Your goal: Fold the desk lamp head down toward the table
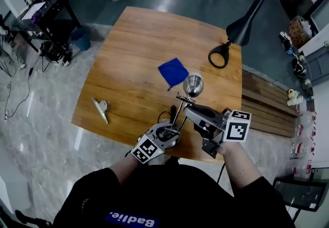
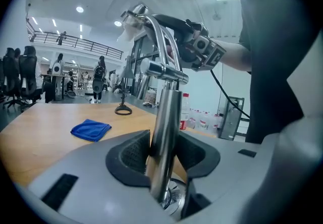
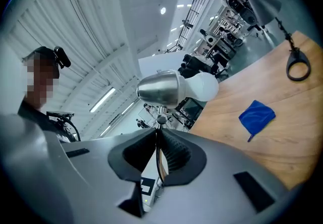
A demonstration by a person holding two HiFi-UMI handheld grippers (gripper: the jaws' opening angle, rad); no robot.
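Note:
A chrome desk lamp stands near the table's front edge. Its head (image 1: 193, 85) (image 3: 158, 89), with a white bulb (image 3: 203, 87), is raised above the base. My left gripper (image 1: 168, 132) (image 2: 164, 153) is shut on the lamp's thick chrome post (image 2: 165, 117) low down, just above the base, with a pad pressed against each side. My right gripper (image 1: 188, 111) (image 3: 159, 150) is shut on the thin upper arm (image 3: 158, 140) just behind the head. In the left gripper view the right gripper (image 2: 199, 49) shows at the top of the lamp.
A blue cloth (image 1: 173, 72) (image 2: 91, 129) (image 3: 257, 115) lies mid-table. A black desk lamp (image 1: 245, 22) with a ring base (image 1: 219, 56) stands at the back right. A small metal piece (image 1: 102, 108) lies at the left. The table's front edge (image 1: 123, 137) runs right under my hands.

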